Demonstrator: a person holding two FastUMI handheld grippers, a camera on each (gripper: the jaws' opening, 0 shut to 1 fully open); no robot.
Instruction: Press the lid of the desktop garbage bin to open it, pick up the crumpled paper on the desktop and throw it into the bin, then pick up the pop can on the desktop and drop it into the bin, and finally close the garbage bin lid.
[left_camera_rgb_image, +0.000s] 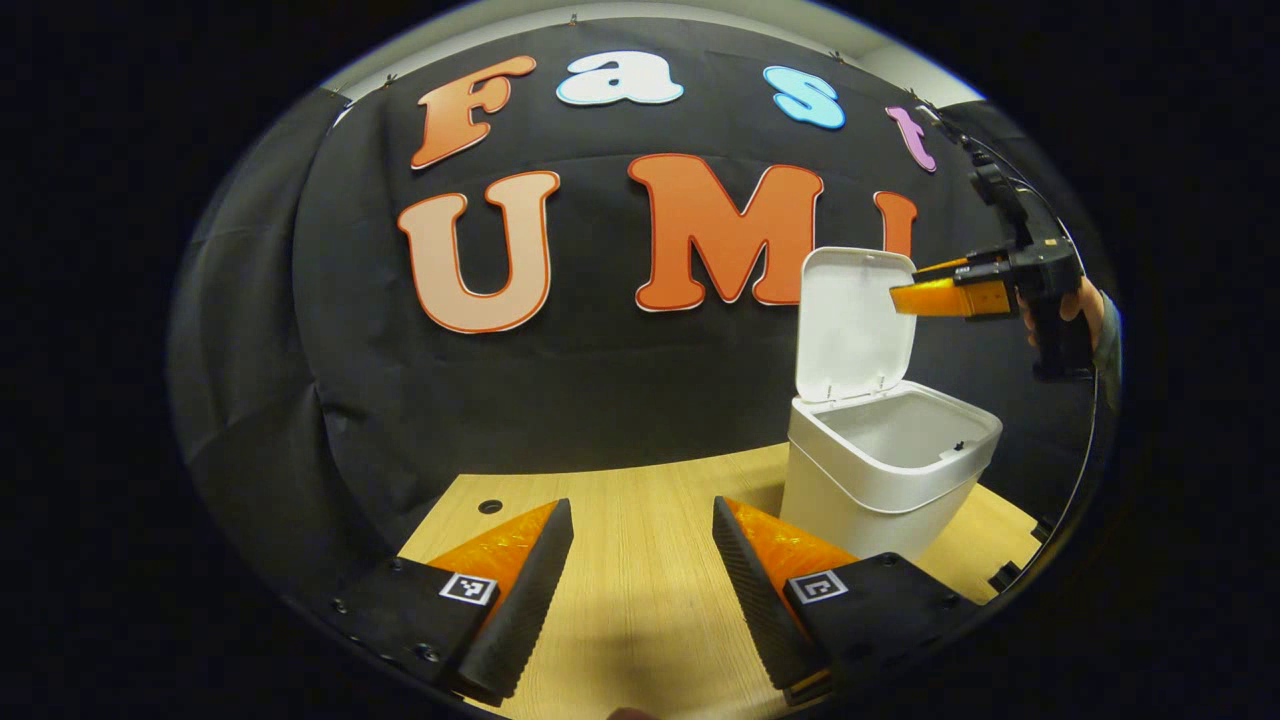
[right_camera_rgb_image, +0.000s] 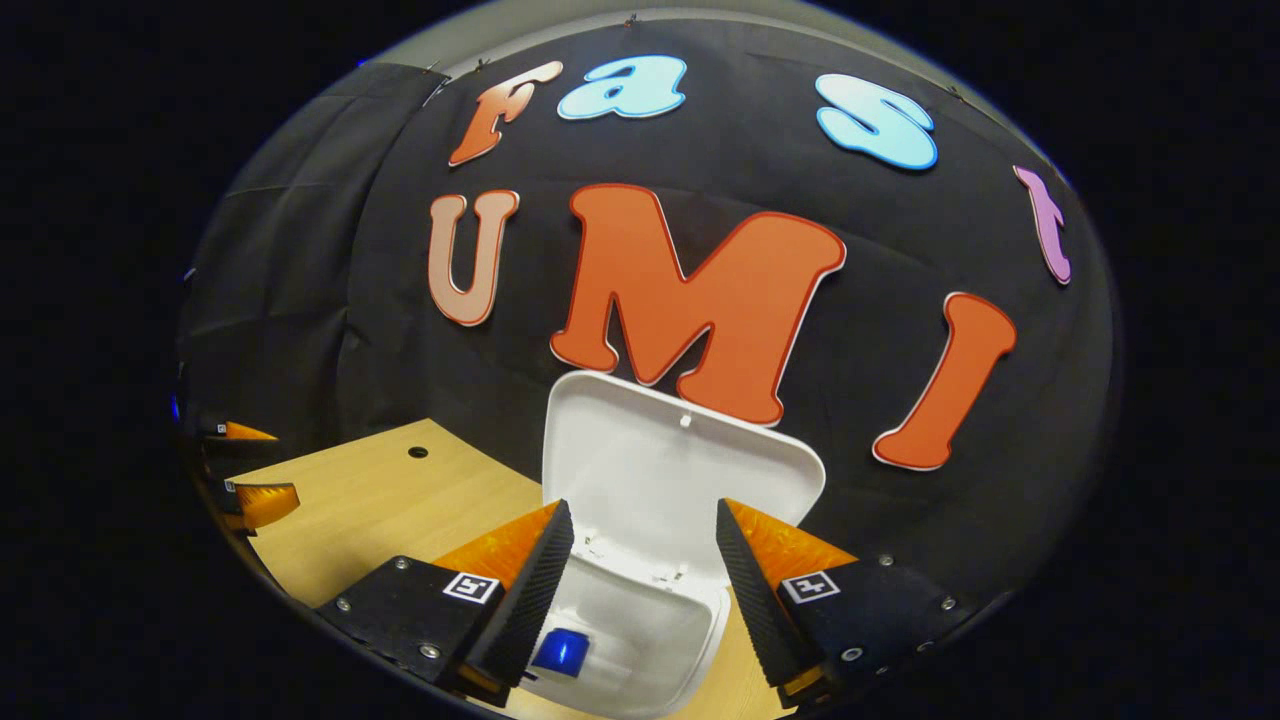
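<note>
The white desktop bin (left_camera_rgb_image: 880, 470) stands on the wooden table (left_camera_rgb_image: 640, 600) with its lid (left_camera_rgb_image: 855, 320) swung upright. My left gripper (left_camera_rgb_image: 641, 505) hovers open over bare tabletop, left of the bin, with nothing between its fingers. The right gripper (left_camera_rgb_image: 900, 290), held by a hand (left_camera_rgb_image: 1085, 310), hangs beside the lid's top edge, above the bin. In the right gripper view, my right gripper (right_camera_rgb_image: 643, 510) is open and empty, looking down past the lid (right_camera_rgb_image: 680, 460) into the bin (right_camera_rgb_image: 650, 650). A blue can-like thing (right_camera_rgb_image: 560, 652) lies at the bottom. The left gripper (right_camera_rgb_image: 285, 465) shows far left.
The black cloth wall rises right behind the table and the bin. A small round hole (left_camera_rgb_image: 490, 506) sits near the table's back left corner. The table's right edge (left_camera_rgb_image: 1010, 570) runs close past the bin.
</note>
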